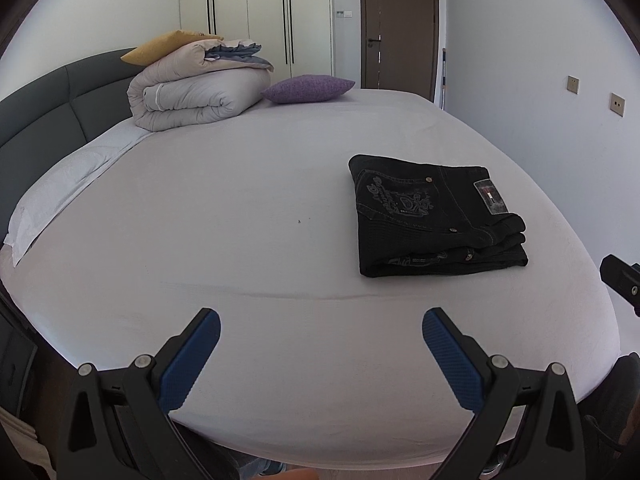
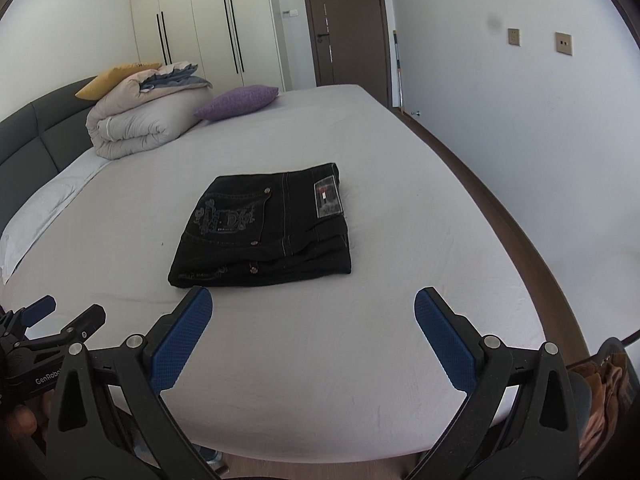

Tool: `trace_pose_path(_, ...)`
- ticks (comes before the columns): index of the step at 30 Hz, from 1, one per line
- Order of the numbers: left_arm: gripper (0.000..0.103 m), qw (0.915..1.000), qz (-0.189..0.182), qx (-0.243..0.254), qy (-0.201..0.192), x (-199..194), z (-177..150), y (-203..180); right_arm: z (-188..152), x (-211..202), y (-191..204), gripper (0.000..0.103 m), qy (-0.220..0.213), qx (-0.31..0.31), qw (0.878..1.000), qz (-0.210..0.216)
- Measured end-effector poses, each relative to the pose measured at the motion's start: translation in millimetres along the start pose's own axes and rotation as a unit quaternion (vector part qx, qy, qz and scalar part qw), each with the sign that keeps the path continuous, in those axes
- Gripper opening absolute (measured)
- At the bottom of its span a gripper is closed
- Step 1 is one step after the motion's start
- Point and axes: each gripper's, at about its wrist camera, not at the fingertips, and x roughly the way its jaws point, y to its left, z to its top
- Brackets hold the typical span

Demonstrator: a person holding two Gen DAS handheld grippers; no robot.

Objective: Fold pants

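Note:
Black jeans [image 1: 436, 220] lie folded into a compact stack on the white bed [image 1: 260, 240], back pocket embroidery and a waistband patch facing up. In the right wrist view the same jeans [image 2: 268, 228] sit just beyond the fingertips. My left gripper [image 1: 322, 326] is open over the near part of the bed, left of the jeans, holding nothing. My right gripper [image 2: 312, 304] is open too, a short way in front of the jeans and apart from them. The left gripper [image 2: 64, 312] also shows at the lower left of the right wrist view.
A rolled duvet [image 1: 196, 96] with a yellow cushion [image 1: 168, 46] on top stands near the grey headboard [image 1: 48, 116]. A purple cushion [image 1: 308, 89] lies beside it, and a white pillow [image 1: 60, 188] at the left. Wardrobes, a brown door [image 1: 396, 24] and a wall surround the bed.

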Motion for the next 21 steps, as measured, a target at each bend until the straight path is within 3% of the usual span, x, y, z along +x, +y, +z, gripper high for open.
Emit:
trace_pose_path(16, 0.103, 0.9994, 0.001, -0.018, 0.029, 17, -13, 5, -14, 44, 5, 0.103, 0.067, 0.01, 0.998, -0.012)
trace_pose_path(21, 0.103, 0.9994, -0.001, -0.018, 0.03, 17, -14, 4, -15, 47, 10, 0.103, 0.07, 0.006, 0.997, -0.013)
